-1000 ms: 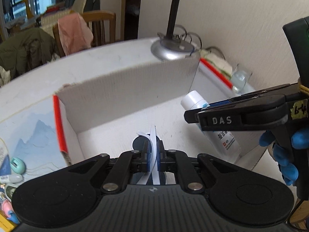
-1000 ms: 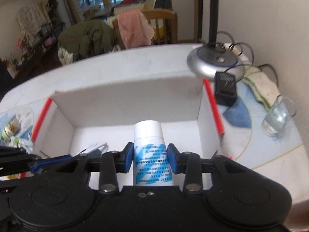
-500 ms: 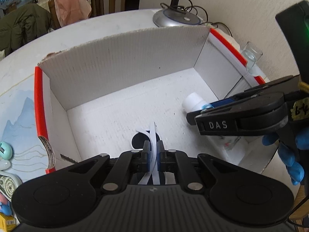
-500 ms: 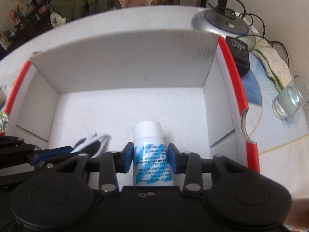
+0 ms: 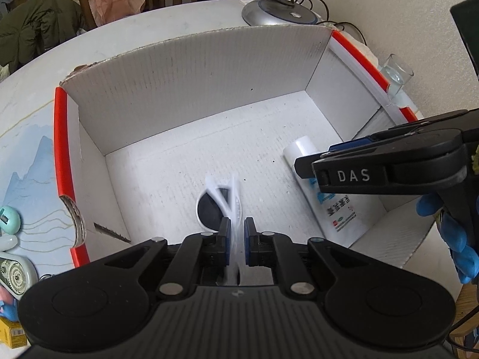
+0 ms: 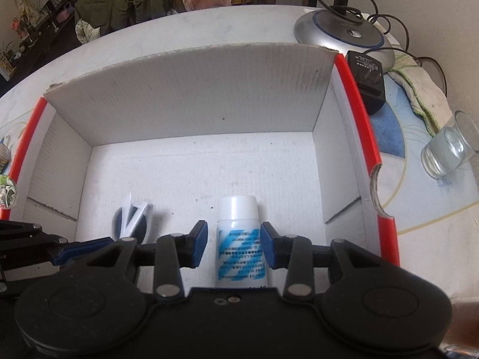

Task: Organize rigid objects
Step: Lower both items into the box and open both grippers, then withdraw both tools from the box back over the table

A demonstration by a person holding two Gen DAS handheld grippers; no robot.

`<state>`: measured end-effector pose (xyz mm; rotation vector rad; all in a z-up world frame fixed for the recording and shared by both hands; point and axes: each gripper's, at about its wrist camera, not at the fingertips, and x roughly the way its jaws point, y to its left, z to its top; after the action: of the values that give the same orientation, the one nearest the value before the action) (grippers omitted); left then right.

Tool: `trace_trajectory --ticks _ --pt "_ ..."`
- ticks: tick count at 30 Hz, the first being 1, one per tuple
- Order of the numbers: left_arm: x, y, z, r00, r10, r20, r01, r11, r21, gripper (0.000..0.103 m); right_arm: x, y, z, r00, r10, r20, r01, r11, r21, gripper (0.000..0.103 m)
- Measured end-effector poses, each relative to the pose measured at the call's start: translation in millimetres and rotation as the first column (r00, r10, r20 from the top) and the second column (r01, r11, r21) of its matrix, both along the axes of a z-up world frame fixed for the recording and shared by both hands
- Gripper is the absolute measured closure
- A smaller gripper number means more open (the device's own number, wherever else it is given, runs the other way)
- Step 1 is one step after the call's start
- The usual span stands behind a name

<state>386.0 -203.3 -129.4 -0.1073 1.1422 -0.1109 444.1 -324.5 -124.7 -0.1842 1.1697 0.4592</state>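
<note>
A white cardboard box with red edges stands open on the table; it also shows in the right wrist view. My left gripper sits low inside it, its jaws slightly parted around white-framed sunglasses that rest on the box floor. The sunglasses also show in the right wrist view. My right gripper is open, its jaws clear on both sides of a white bottle with a blue label that lies on the box floor. The bottle also shows in the left wrist view.
A lamp base, a black power adapter, a cloth and a glass stand to the right of the box. Small items lie left of it. Chairs with clothes stand behind the table.
Both grippers went down into the box. The right gripper opened and let go of the bottle. The left gripper's jaws have parted a little around the sunglasses.
</note>
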Motion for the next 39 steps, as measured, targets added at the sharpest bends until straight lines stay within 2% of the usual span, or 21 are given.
trace_trajectory --ticks 9,22,32,34,36,39 --pt "-26 6 27 0.994 0.029 0.103 -0.026 0.999 -0.036 0.095 -17 -7 20 0.999 0.015 0.037 -0.018 0.998 0.067 0.062" --pt "-84 23 75 0.965 0.075 0.252 -0.058 0.996 -0.073 0.095 -64 -3 65 0.988 0.026 0.153 -0.049 0.988 0.148 0.058" --pt "-137 55 105 0.924 0.099 0.368 -0.07 0.993 -0.089 0.094 -119 5 96 0.972 0.0 0.234 -0.056 0.97 0.235 0.043" --pt "-146 63 108 0.918 0.105 0.382 -0.08 0.993 -0.082 0.09 -131 7 99 0.97 -0.015 0.245 -0.048 0.967 0.249 0.042" --pt "-154 74 110 0.912 0.114 0.393 -0.09 0.993 -0.078 0.079 -142 9 103 0.967 -0.037 0.252 -0.036 0.96 0.277 0.041" --pt "-167 90 112 0.906 0.12 0.406 -0.097 0.992 -0.076 0.07 -160 15 106 0.964 -0.058 0.258 -0.025 0.952 0.305 0.039"
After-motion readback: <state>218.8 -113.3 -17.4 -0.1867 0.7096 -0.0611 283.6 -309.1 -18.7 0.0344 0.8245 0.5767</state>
